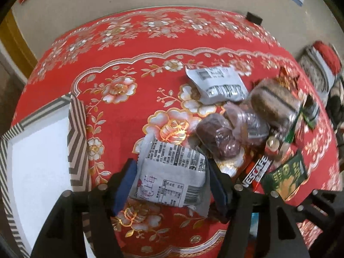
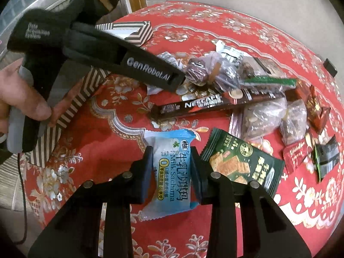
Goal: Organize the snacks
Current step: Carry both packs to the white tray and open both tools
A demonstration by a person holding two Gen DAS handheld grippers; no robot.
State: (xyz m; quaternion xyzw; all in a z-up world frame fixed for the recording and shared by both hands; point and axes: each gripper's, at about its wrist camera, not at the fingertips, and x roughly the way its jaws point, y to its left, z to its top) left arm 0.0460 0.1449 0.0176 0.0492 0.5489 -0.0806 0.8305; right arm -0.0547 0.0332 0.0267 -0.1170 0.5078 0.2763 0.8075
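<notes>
In the left wrist view a grey-white printed snack packet (image 1: 169,172) lies on the red flowered tablecloth (image 1: 129,111). My left gripper (image 1: 171,165) straddles it, open, with a blue pad close on each side and no visible squeeze. The right wrist view shows that gripper (image 2: 176,81) as a black tool held by a hand (image 2: 23,103), pointing down at the snack pile. My right gripper (image 2: 171,152) is shut on a light-blue Milk Sachima packet (image 2: 172,172), its pads pressing both long sides.
A brown-and-white striped box (image 1: 77,142) with a white inside stands at the table's left; its striped wall (image 2: 137,32) also shows. Nearby lie a Nescafe stick (image 2: 206,104), a green cracker packet (image 2: 243,163), wrapped dark sweets (image 1: 217,137), another grey packet (image 1: 219,83), clear nut bags (image 2: 264,118) and red packets (image 2: 318,111).
</notes>
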